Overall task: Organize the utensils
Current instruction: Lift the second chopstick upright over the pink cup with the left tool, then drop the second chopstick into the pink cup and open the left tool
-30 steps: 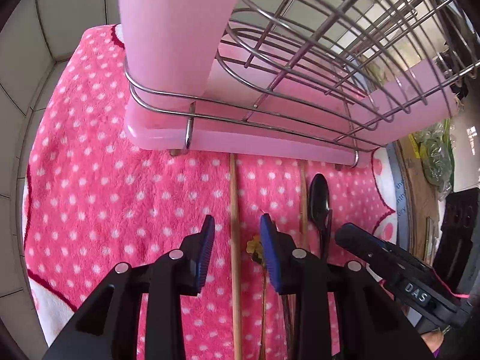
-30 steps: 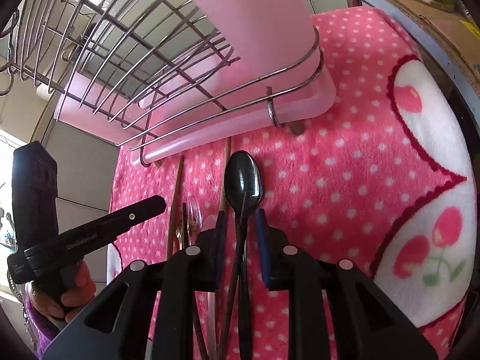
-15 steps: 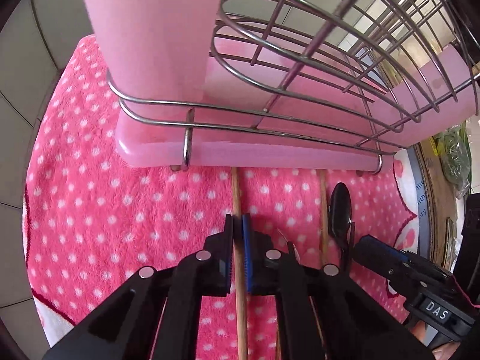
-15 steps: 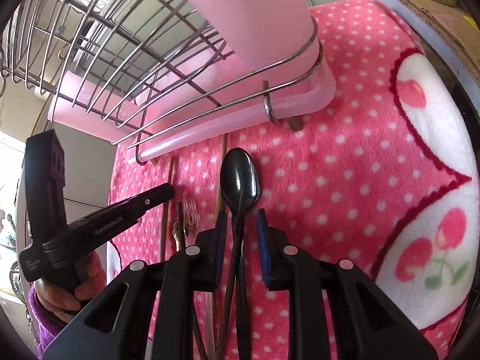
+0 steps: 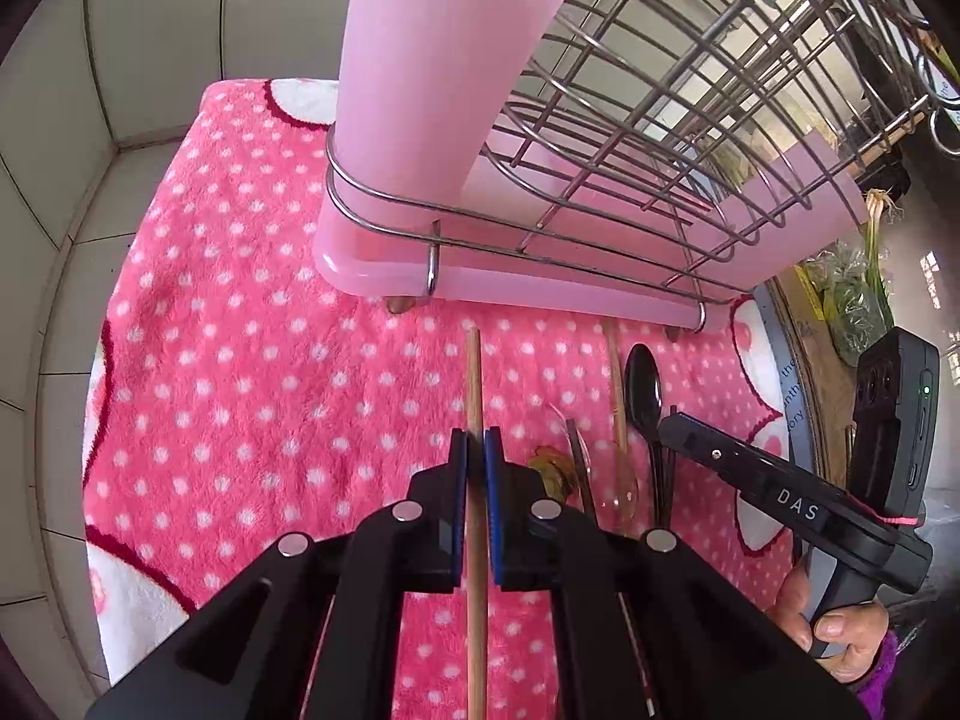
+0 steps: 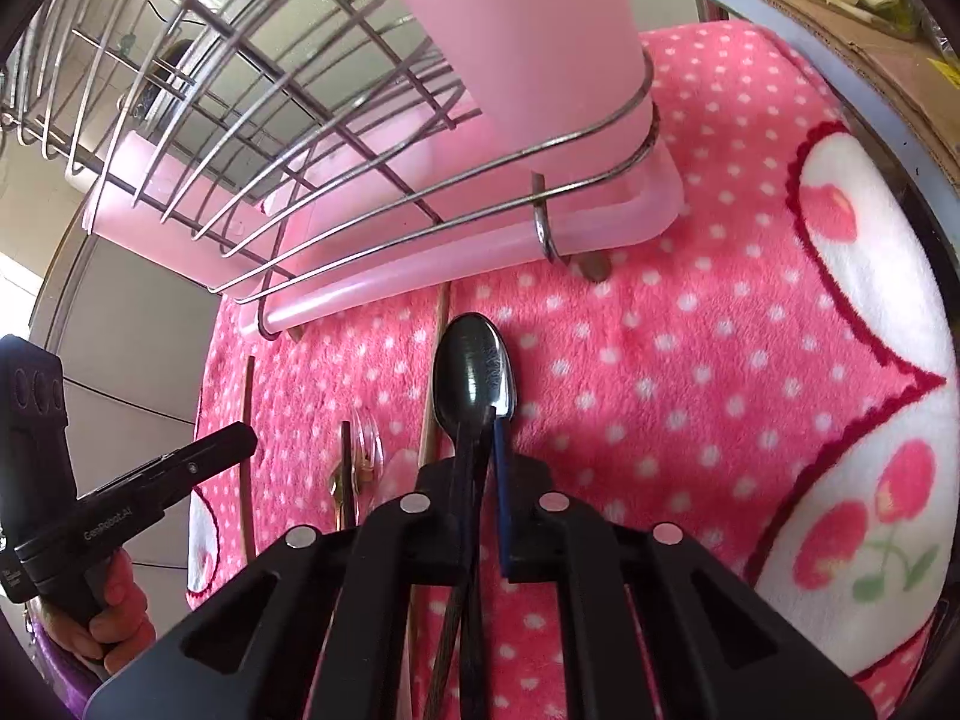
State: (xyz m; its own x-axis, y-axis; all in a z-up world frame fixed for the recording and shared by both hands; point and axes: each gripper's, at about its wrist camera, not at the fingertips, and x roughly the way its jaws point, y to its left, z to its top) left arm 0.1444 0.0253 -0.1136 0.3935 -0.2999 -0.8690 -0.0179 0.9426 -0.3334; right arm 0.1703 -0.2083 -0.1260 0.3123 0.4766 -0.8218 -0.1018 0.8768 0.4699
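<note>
A wooden chopstick point(image 5: 473, 372) lies lengthwise on the pink dotted towel point(image 5: 240, 390), and my left gripper point(image 5: 475, 450) is shut on its shaft. To its right lie a second chopstick point(image 5: 615, 384), a clear spoon point(image 5: 624, 480) and a black spoon point(image 5: 643, 384). My right gripper point(image 6: 480, 438) points down at the black spoon point(image 6: 474, 372). Its jaws are closing and its pads press the spoon's dark handle. A thin dark stem runs alongside that handle. The left gripper point(image 6: 240, 438) shows at the left of the right wrist view, and the right gripper point(image 5: 678, 426) at the right of the left wrist view.
A wire dish rack on a pink tray point(image 5: 540, 276) stands just beyond the utensils, with a tall pink cup point(image 5: 432, 60) at its corner. Grey tiled wall runs along the left. A cardboard box with greens point(image 5: 840, 300) sits past the towel's right edge.
My left gripper shut on the wooden chopstick and drew it back from under the rack. My right gripper's jaws closed on the black spoon's handle without shifting place.
</note>
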